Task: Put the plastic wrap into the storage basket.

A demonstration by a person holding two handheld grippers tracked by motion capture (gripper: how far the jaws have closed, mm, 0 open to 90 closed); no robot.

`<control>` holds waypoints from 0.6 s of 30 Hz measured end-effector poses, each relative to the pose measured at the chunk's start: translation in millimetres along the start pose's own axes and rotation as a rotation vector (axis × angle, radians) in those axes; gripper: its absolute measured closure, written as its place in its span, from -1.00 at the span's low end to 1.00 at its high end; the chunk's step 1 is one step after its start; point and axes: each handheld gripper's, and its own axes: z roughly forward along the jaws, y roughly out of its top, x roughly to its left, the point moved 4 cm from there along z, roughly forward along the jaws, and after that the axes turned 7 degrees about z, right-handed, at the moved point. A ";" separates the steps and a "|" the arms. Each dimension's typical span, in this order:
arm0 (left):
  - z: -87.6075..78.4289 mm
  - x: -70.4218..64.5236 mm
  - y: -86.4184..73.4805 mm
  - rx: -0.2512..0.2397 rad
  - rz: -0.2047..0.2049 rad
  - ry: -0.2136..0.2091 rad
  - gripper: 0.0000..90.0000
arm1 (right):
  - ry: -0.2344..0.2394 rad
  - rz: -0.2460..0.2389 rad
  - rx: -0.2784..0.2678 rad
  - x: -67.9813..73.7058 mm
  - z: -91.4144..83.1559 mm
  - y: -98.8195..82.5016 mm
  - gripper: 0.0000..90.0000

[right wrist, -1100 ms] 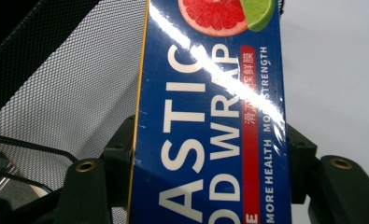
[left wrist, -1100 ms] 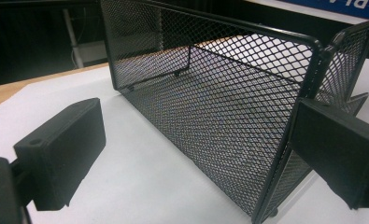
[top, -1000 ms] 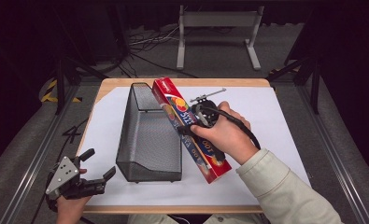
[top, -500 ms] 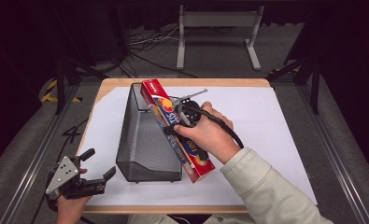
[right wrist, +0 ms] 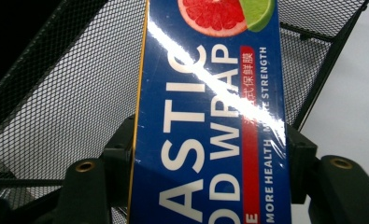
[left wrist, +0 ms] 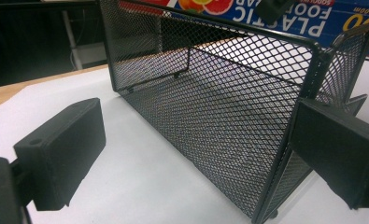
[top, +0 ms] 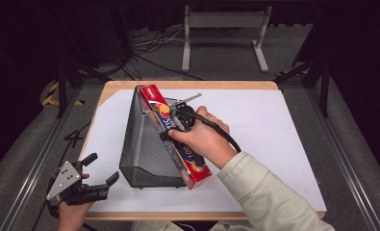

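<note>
- My right gripper (top: 171, 126) sits at the centre of the high view, jaws clamped across the width of a long plastic wrap box (top: 174, 135).
- In the right gripper view the box (right wrist: 210, 121) fills the middle of the frame, blue face up, with one black jaw pressed to each long side.
- The box runs on a diagonal from upper left to lower right in the high view. Its upper end lies over the far rim of the mesh basket (top: 146, 144); its lower end reaches past the basket's near right corner.
- I judge the box light and stiff, a thin card carton with a glossy face that shows glare. It could slip under a weak grip or crush under a hard one.
- Gripping the long edges near the middle, as I do now, seems the best hold for balance.
- The black wire mesh basket stands left of centre on the white table cover (top: 274, 134). In the left gripper view its inside (left wrist: 210, 93) looks empty.
- My left gripper (top: 97, 174) rests at the lower left of the high view, jaws spread and holding nothing, just short of the basket's near corner.
</note>
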 end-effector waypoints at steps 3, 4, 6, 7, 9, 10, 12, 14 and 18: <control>-0.1 0.1 0.1 0.001 -0.001 -0.002 -0.90 | -0.010 -0.005 0.007 0.2 5.5 -0.3 -0.14; 0.0 0.0 0.2 -0.002 -0.001 -0.003 -0.90 | -0.016 -0.001 0.011 0.7 7.3 -0.5 -0.14; -0.1 -0.1 0.2 -0.002 -0.001 -0.002 -0.90 | -0.022 -0.006 0.018 1.1 10.6 -1.1 -0.14; -0.2 -0.1 0.2 0.000 0.000 -0.003 -0.90 | -0.027 -0.013 0.022 1.1 13.1 -1.4 -0.14; -0.2 -0.1 0.2 0.000 0.001 -0.003 -0.90 | -0.031 -0.008 0.036 1.4 17.8 -1.8 -0.14; -0.2 -0.1 0.2 0.000 0.001 -0.003 -0.90 | -0.031 -0.008 0.036 1.4 17.8 -1.8 -0.14; -0.1 0.1 0.1 -0.002 -0.001 -0.003 -0.90 | -0.034 0.010 0.062 1.6 22.5 -2.3 -0.14; -0.2 0.3 -0.1 -0.002 -0.002 -0.003 -0.90 | -0.043 0.013 0.074 1.1 25.8 -2.4 -0.14; 0.0 0.1 0.0 -0.003 -0.002 -0.004 -0.90 | -0.059 0.027 0.098 0.0 33.0 -1.7 -0.14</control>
